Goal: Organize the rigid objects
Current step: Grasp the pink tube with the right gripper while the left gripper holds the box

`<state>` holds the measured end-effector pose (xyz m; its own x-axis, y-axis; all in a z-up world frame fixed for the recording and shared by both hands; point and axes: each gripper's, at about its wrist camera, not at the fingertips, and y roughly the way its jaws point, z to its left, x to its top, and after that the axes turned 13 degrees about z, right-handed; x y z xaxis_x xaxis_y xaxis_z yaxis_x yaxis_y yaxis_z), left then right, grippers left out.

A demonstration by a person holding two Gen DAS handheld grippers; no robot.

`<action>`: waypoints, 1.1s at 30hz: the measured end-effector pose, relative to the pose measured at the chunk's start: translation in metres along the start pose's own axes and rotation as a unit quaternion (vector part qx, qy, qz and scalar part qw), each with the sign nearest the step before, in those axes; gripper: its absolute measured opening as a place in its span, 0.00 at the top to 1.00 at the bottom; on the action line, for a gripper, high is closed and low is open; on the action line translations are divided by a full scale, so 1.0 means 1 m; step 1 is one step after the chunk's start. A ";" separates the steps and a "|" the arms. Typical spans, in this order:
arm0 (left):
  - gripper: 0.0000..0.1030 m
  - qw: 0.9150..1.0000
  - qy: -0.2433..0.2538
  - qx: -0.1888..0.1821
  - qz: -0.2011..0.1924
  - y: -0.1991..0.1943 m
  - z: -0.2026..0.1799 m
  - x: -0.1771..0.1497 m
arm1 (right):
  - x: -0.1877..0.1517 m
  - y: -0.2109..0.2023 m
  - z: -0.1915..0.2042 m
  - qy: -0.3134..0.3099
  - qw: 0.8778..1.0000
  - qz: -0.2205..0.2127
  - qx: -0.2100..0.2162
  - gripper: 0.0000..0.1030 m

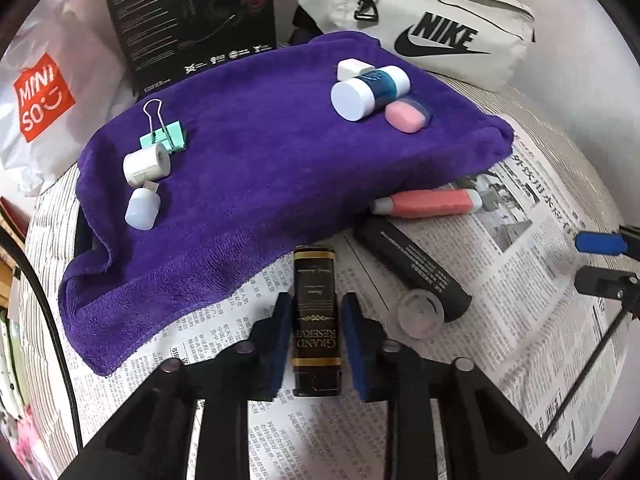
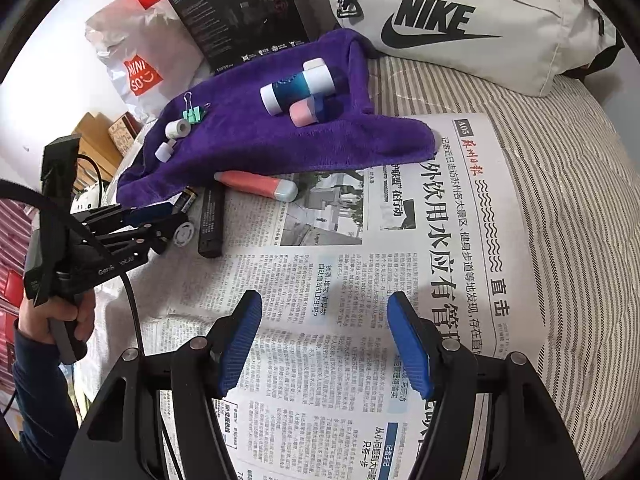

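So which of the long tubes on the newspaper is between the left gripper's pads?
The black-and-gold tube marked Grand Reserve. The left gripper is shut on it, while the plain black tube and pink tube lie untouched farther off.

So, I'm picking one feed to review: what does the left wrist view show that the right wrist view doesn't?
Only the left wrist view shows the left gripper shut on the black Grand Reserve box, label readable. Only the right wrist view shows the right gripper open over the newspaper, and the hand holding the left gripper. Both show the purple towel and its small items.
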<state>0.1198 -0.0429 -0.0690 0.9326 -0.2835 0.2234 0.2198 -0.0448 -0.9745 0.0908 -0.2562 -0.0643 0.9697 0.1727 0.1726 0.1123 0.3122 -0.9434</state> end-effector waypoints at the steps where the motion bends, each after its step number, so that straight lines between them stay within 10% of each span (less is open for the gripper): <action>1: 0.78 1.000 0.004 -0.001 0.002 0.000 0.000 -0.001 | 0.000 0.001 0.000 -0.001 1.000 0.002 -0.001 0.37; 33: 0.78 0.997 -0.071 -0.029 -0.007 -0.004 0.052 -0.026 | 0.082 0.043 0.041 -0.126 0.992 -0.005 -0.022 0.38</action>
<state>0.1095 0.0150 -0.0703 0.9617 -0.1445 0.2329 0.2193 -0.1036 -0.9701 0.1662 -0.1900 -0.0795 0.8846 0.3987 0.2420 0.1367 0.2744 -0.9519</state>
